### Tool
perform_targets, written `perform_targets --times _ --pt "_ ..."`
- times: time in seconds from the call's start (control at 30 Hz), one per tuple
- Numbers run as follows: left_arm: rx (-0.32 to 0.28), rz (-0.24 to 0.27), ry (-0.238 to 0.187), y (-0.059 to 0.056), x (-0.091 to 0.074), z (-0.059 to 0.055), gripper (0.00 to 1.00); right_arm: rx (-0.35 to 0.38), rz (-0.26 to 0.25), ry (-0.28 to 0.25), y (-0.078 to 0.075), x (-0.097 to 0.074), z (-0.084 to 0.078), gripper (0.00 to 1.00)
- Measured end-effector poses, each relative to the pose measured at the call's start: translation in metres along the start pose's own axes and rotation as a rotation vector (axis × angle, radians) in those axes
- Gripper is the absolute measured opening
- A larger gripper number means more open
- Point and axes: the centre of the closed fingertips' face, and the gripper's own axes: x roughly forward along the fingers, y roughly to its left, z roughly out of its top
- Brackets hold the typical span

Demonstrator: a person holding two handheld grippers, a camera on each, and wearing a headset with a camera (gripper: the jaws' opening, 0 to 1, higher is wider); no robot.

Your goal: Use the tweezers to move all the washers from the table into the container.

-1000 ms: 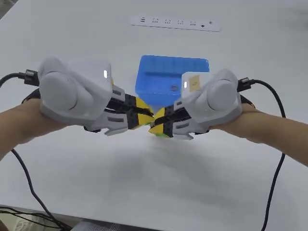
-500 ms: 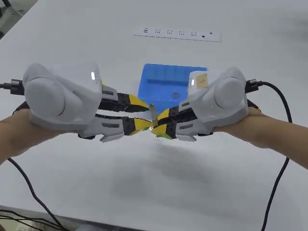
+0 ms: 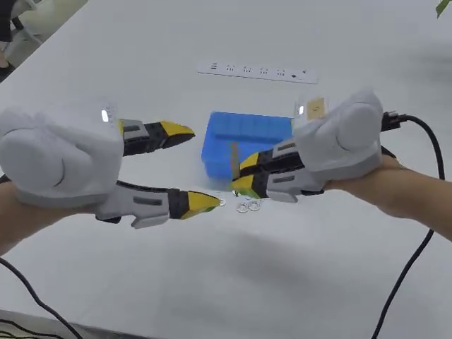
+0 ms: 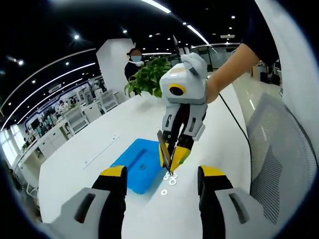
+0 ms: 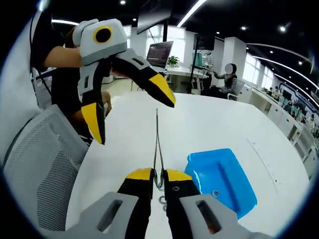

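My right gripper (image 3: pixel 241 181) is shut on slim metal tweezers (image 3: pixel 234 159), which stick out past its yellow jaws. In the right gripper view the tweezers (image 5: pixel 157 139) run straight out from the shut gripper (image 5: pixel 158 175). Two or three small washers (image 3: pixel 247 206) lie on the white table right under it, just in front of the blue container (image 3: pixel 244 134). One washer (image 5: pixel 215 193) lies inside the container (image 5: pixel 224 174). My left gripper (image 3: pixel 200 167) stands open to the left, holding nothing. In the left gripper view the washers (image 4: pixel 169 179) lie beyond its spread jaws.
A white power strip (image 3: pixel 258 71) lies behind the container. A grey mesh chair (image 5: pixel 40 159) stands near the table's front edge. A potted plant (image 4: pixel 147 79) and a person stand further back. White table surface (image 3: pixel 233 275) stretches in front of the grippers.
The left gripper has opened and drawn back to the left, away from the right one. The tweezers stay in the right gripper. The washers now show beneath it.
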Motion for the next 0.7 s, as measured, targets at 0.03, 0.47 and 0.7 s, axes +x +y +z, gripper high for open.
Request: perform_targets --times 0.03,0.47,0.7 --pt "-0.016 0.006 -0.011 0.000 -0.003 0.001 0.66 0.009 -0.012 -0.007 -0.004 -0.004 0.002 0.09" --pt "-0.152 0.064 -0.047 -0.007 -0.020 -0.017 0.96 0.041 -0.130 -0.058 -0.061 -0.022 0.017 0.09" --pt "-0.184 0.076 -0.044 -0.003 -0.030 -0.028 0.99 0.085 -0.158 -0.061 -0.101 0.004 0.006 0.09"
